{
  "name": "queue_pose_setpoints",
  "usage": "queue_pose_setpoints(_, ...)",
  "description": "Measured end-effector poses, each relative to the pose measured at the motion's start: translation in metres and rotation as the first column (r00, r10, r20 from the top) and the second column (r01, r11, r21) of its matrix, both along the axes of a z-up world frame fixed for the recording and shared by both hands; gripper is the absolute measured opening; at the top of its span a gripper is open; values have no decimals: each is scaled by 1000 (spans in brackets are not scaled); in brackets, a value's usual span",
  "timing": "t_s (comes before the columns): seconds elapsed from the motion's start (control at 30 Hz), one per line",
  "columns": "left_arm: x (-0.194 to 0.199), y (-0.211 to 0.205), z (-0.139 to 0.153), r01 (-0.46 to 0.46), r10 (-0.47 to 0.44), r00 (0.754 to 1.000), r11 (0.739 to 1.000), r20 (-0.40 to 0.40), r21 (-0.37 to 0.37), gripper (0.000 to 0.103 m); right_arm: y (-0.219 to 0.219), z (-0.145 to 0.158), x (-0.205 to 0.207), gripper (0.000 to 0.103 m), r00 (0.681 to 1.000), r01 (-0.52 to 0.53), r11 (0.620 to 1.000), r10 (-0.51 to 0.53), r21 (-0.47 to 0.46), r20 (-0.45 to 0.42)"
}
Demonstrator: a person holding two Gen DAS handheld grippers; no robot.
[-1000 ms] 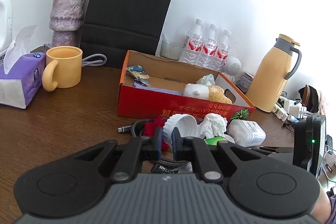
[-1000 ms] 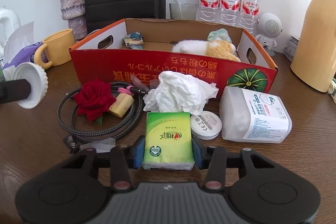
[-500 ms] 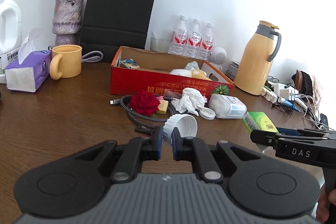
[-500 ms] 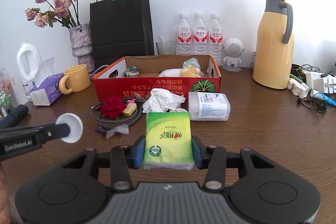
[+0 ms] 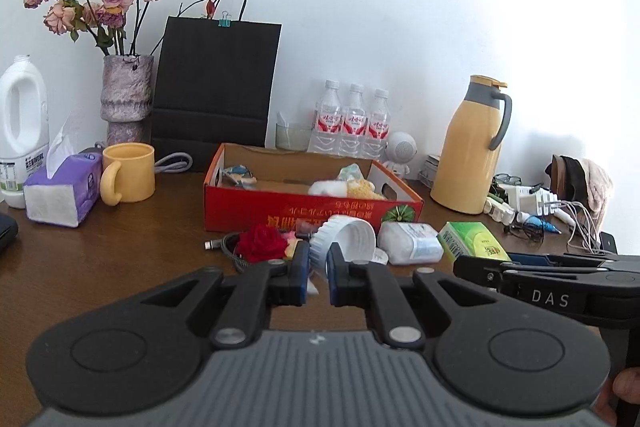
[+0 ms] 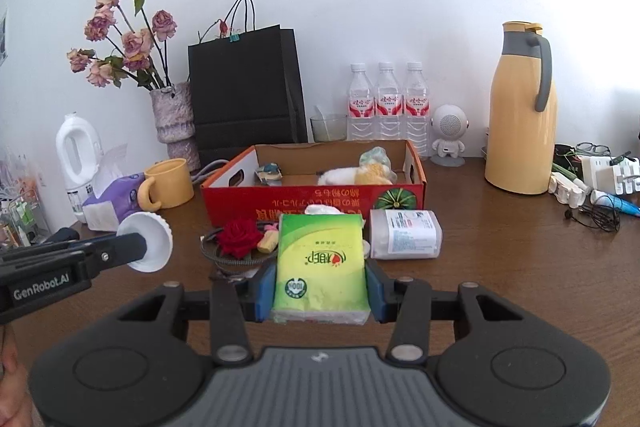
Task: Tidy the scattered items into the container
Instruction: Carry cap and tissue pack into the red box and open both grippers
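My left gripper (image 5: 318, 259) is shut on the rim of a white ribbed cap (image 5: 346, 237), held above the table in front of the red cardboard box (image 5: 312, 217). My right gripper (image 6: 320, 291) is shut on a green tissue pack (image 6: 320, 263), also raised in front of the box (image 6: 316, 205). The cap (image 6: 150, 241) shows at the left of the right wrist view, the pack (image 5: 472, 241) at the right of the left wrist view. On the table before the box lie a red rose (image 6: 238, 237) on a coiled cable, crumpled tissue and a white wipes pack (image 6: 404, 233).
The box holds a plush toy (image 6: 352, 175) and small packets. A yellow mug (image 6: 168, 183), purple tissue box (image 5: 64, 189), vase, black bag (image 6: 246, 87), water bottles (image 6: 386, 103) and yellow thermos (image 6: 522, 111) stand around it. Chargers and cables (image 6: 596, 183) lie far right.
Both grippers have pulled back and risen from the table with the cap and the tissue pack in them. The box and the scattered items now look farther away.
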State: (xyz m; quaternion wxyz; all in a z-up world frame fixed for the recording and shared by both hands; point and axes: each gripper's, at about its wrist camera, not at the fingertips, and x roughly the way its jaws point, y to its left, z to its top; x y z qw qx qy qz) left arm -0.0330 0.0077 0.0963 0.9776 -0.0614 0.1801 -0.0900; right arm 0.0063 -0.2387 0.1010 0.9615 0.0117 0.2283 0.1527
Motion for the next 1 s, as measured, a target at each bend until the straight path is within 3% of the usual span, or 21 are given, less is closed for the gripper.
queue_pose_setpoints(0.23,127,0,38,-5,5,999,1000,38,-16,10,24,26,116,44,1000,-20,999,19,32,25)
queue_pose_setpoints(0.4,231,-4,45,-45,45,999,999,-28,0,10,49,47,214,44,999,5,1000,-4,-8,48)
queue_pose_setpoints(0.5,288,0,42,-46,43,993,999,-111,-20,10,57,53,267,44,1000,-7,1000,7,7,-4)
queue_pose_setpoints(0.6,341,1,35,-35,33,980,999,-199,-9,10,67,55,317,44,998,-18,999,16,-37,-53)
queue_pose_setpoints(0.7,395,-3,19,-23,41,947,998,-320,61,10,70,47,368,44,986,-16,999,11,-30,-169)
queue_pose_setpoints(0.8,445,-1,-6,-17,40,873,999,-485,51,10,77,25,419,44,947,-18,998,-3,-64,-322)
queue_pose_setpoints(0.87,468,0,-25,-6,42,817,998,-575,63,10,82,5,447,44,904,-25,996,-14,-84,-427)
queue_pose_setpoints(1.0,495,2,-58,15,80,745,990,-662,137,11,90,-33,478,44,818,-44,992,-31,-116,-574)
